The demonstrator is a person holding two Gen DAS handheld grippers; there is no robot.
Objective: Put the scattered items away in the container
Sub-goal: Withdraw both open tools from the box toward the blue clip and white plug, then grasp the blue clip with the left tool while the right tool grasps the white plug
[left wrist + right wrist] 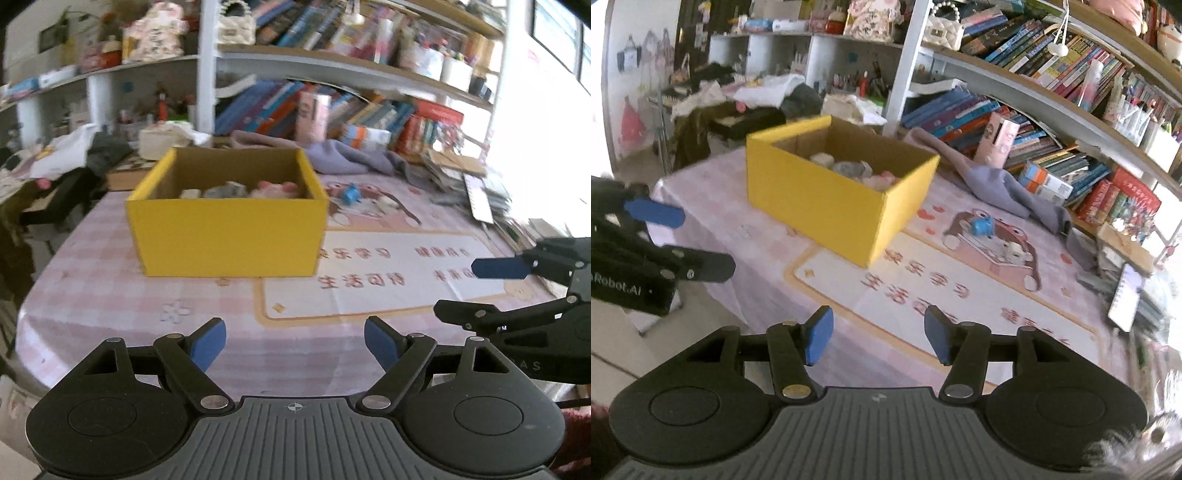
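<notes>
A yellow cardboard box (229,236) (827,206) stands open on the pink checked tablecloth (110,295) and holds several small toys. To its right a small blue toy (351,194) (982,225) and a small white toy (388,201) (1012,251) lie on the cartoon mat. My left gripper (295,343) hovers over the near table edge in front of the box, open and empty. My right gripper (879,338) hangs over the mat's near part, open, nothing between its blue pads. Each gripper shows at the side of the other's view.
A grey cloth (347,157) (997,184) and a pink carton (314,116) (997,138) sit behind the toys. Books and stacked papers crowd the back and right edge, with a phone (1124,297) leaning there. Shelves full of books rise behind the table.
</notes>
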